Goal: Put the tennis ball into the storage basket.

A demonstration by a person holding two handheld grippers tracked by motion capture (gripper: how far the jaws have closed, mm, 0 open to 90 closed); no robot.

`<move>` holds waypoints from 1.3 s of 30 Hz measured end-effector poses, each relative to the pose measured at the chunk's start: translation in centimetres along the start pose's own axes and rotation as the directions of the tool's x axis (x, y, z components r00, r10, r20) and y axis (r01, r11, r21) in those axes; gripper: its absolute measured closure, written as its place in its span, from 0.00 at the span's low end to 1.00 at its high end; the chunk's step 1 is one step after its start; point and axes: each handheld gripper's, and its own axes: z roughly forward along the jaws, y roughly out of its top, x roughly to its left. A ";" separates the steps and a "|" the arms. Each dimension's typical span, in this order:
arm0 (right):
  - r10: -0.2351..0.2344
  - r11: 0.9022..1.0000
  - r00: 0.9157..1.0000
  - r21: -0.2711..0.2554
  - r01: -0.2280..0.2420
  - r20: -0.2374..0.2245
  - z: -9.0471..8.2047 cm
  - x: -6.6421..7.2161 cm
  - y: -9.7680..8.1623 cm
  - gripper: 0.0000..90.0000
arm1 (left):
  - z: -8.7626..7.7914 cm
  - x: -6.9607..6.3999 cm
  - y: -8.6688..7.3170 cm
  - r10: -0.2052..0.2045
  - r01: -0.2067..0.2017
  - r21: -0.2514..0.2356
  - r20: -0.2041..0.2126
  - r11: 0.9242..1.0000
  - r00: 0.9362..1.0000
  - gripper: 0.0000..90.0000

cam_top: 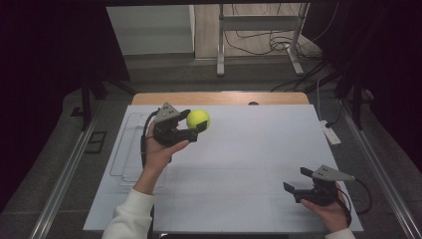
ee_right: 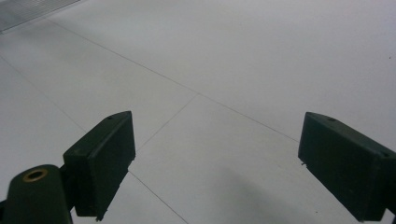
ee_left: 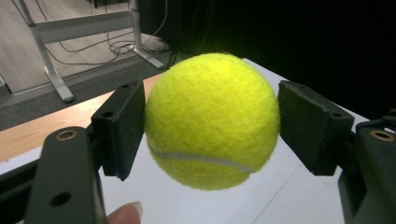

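Left tongs (cam_top: 198, 130): pinching the tennis ball (cam_top: 198, 118) by its sides, lifted clear above the table (cam_top: 239, 164), likely for carrying
Right tongs (cam_top: 297, 181): spread, nothing between them; waiting low near the table's right edge
Tray (cam_top: 124, 149): clear (hard to make out); seemingly nothing in it

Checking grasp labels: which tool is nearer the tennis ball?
Left. The left tool clamps the tennis ball between its jaws; the right tool sits open, far across the table.
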 end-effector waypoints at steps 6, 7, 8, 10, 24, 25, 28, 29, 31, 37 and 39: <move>0.003 1.000 1.000 -0.001 -0.003 0.000 0.0 0.0 0.0 0.13 | -0.4 0.7 0.0 -0.019 0.018 -0.008 -0.016 1.000 1.000 0.30; 0.003 1.000 1.000 -0.001 -0.003 0.000 0.0 0.0 0.0 0.13 | -0.4 0.8 0.0 -0.021 0.021 -0.011 -0.018 1.000 1.000 0.30; 0.003 1.000 1.000 -0.001 -0.003 0.000 0.0 0.0 0.0 0.13 | -0.5 0.9 0.0 -0.023 0.023 -0.013 -0.021 1.000 0.999 0.30; 0.002 1.000 1.000 0.000 -0.002 0.000 0.0 0.0 0.0 0.13 | -0.7 1.1 0.0 -0.026 0.025 -0.015 -0.026 1.000 0.999 0.30; -0.001 1.000 1.000 0.002 0.001 0.003 0.0 0.0 0.0 0.13 | -1.7 2.4 0.1 -0.053 0.051 -0.039 -0.059 0.998 0.997 0.30; -0.001 1.000 1.000 0.002 0.001 0.003 0.0 0.0 0.0 0.13 | -1.7 2.4 0.1 -0.053 0.051 -0.039 -0.059 0.998 0.997 0.30; -0.002 1.000 1.000 0.001 0.002 0.003 0.0 0.0 0.0 0.13 | -1.8 2.6 0.0 -0.059 0.056 -0.041 -0.065 0.998 0.996 0.30; -0.002 1.000 1.000 0.001 0.002 0.003 0.0 0.0 0.0 0.13 | -1.8 2.7 0.0 -0.060 0.057 -0.043 -0.067 0.997 0.996 0.30; -0.001 1.000 1.000 0.000 0.001 0.002 -0.1 0.0 0.0 0.13 | -1.9 2.9 0.0 -0.064 0.061 -0.044 -0.072 0.997 0.995 0.30; -0.002 1.000 1.000 -0.001 0.002 0.002 -0.1 0.0 0.0 0.13 | -2.2 3.4 -0.1 -0.076 0.072 -0.052 -0.084 0.996 0.994 0.30; -0.004 1.000 1.000 0.002 0.004 0.003 0.0 0.0 0.0 0.13 | -2.3 3.7 -0.1 -0.079 0.075 -0.053 -0.093 0.996 0.993 0.30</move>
